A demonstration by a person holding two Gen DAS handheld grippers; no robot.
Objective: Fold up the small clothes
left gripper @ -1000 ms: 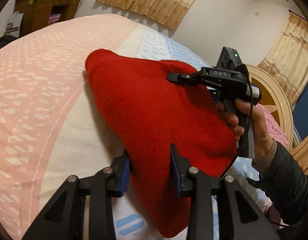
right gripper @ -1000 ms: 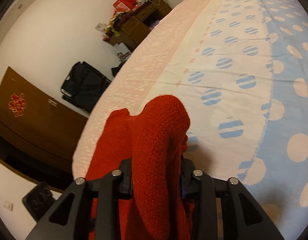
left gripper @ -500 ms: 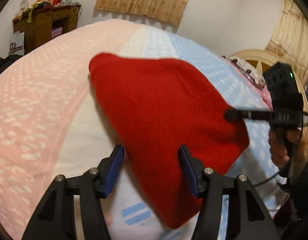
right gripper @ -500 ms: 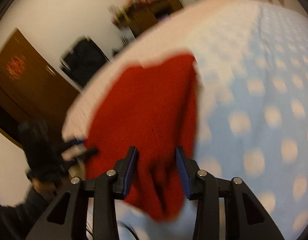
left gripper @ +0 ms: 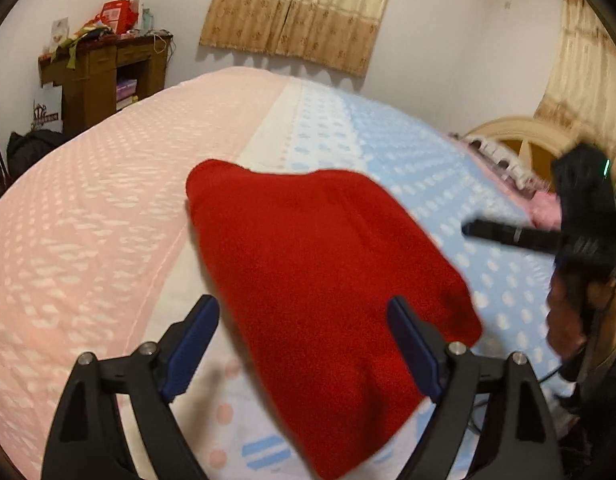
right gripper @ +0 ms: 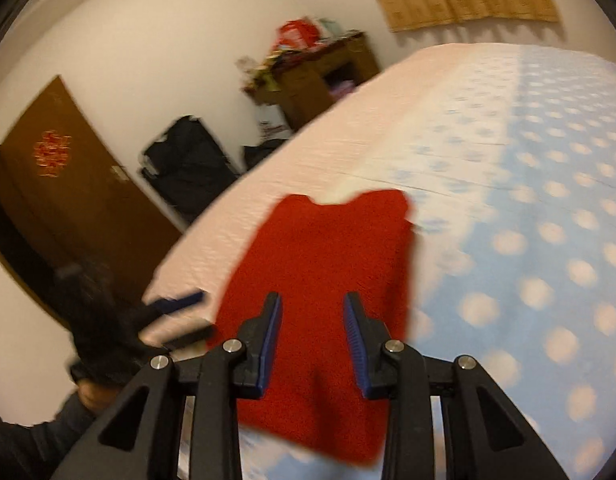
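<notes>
The red knitted garment (left gripper: pixel 320 280) lay flat on the bed's pink, cream and blue dotted quilt (left gripper: pixel 88 220), folded into a compact slab and free of both tools. The left gripper (left gripper: pixel 304 344) hovered above its near edge at about six o'clock, blue-padded fingers (left gripper: pixel 192 336) spread wide and holding nothing. The right gripper (right gripper: pixel 313 334) was likewise released and empty, poised over the garment's near end, its jaws apart; in the left view it sat off at three o'clock, clear of the cloth. The fold looked close to done. The main risk, in my judgement, was a pad snagging the loose knit during any further move, dragging the top layer and undoing the fold. The soft quilt could also bunch under a push.
</notes>
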